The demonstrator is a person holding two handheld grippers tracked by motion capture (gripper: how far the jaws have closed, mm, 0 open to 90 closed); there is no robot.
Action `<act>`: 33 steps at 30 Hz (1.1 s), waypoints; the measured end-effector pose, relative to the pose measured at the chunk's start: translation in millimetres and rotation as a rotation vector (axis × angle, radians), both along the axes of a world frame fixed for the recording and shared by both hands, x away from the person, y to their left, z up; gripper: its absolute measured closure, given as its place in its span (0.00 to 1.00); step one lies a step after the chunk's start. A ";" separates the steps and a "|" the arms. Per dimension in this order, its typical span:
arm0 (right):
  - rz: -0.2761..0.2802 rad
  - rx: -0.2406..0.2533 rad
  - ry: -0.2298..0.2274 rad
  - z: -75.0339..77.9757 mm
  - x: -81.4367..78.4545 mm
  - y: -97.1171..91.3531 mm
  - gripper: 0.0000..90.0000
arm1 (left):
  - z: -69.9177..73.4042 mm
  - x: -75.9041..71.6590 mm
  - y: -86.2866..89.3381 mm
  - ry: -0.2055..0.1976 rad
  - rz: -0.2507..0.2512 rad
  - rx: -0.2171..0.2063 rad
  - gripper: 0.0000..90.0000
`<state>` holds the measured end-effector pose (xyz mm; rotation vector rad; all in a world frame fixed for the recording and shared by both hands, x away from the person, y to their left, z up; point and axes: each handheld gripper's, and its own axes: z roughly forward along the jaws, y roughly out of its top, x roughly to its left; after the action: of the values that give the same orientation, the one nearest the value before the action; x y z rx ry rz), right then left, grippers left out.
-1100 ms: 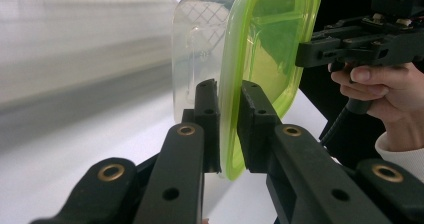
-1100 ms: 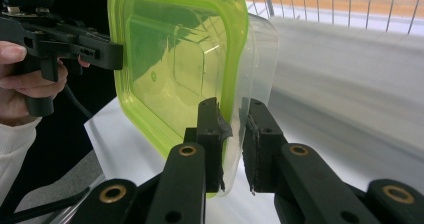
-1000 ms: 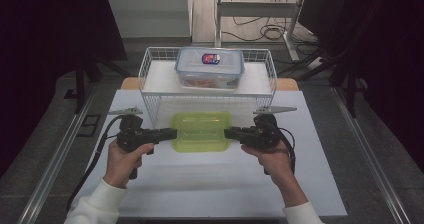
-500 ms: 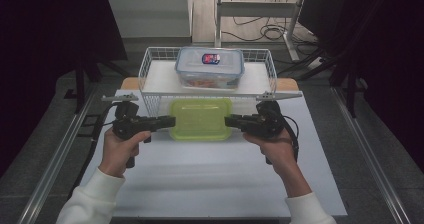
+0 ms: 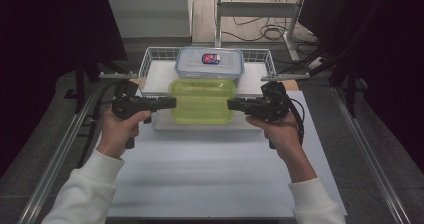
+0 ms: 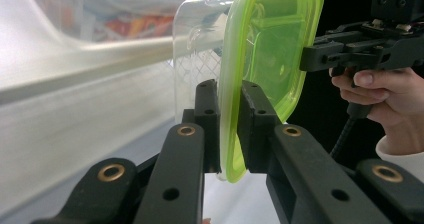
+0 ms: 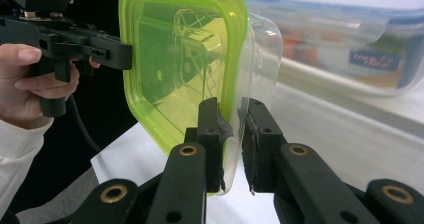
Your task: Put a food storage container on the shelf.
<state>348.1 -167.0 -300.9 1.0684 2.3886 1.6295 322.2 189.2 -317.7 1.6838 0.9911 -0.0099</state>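
— What do your two tongs hold at this moment?

— My left gripper (image 5: 172, 103) is closed on the left edge of the green-lidded container (image 5: 202, 101). In the left gripper view the two jaws pinch the rim of the green lid (image 6: 265, 59) between them, nearly together, with only the rim in the gap. My right gripper (image 5: 231, 104) does the same on the opposite edge. In the right gripper view its jaws stand close on the rim, and the clear plastic body (image 7: 257, 59) is on one side of them.

— Where is the container?

— It is between my two hands, in the air above the white table (image 5: 210, 179), carried level with the lid on top. It is just in front of the wire basket (image 5: 145, 64), and its far edge overlaps the near wall of the basket in the high view. I cannot tell if it touches the wire.

— Is something in the basket?

— Yes, a clear box with a blue-rimmed lid (image 5: 210, 63) is inside, at the far side. It has a small red and blue label on top.

— And your hands?

— My left hand (image 5: 119, 131) and my right hand (image 5: 277, 134) hold the grips, with white sleeves.
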 end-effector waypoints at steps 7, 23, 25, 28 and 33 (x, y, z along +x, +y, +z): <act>-0.015 0.000 -0.012 12.9 7.7 -3.1 0.88 | 17.3 13.9 -4.0 -0.019 -0.010 0.011 0.90; -0.032 0.016 -0.018 47.3 33.1 -6.9 0.88 | 46.8 46.7 -4.5 -0.039 -0.035 -0.005 0.90; -0.032 0.021 -0.018 50.8 39.7 -7.0 0.88 | 50.5 50.7 -4.7 -0.040 -0.034 -0.001 0.90; -0.035 0.029 -0.009 54.1 46.5 -6.7 0.88 | 55.6 58.4 -4.2 -0.035 -0.034 0.002 0.90; -0.043 0.044 0.001 57.8 56.1 -6.1 0.89 | 61.1 71.6 -2.8 -0.026 -0.032 0.005 0.90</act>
<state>404.2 -173.0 -243.1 1.1193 2.3240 1.6753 393.8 186.5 -256.5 1.7001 0.9452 -0.0072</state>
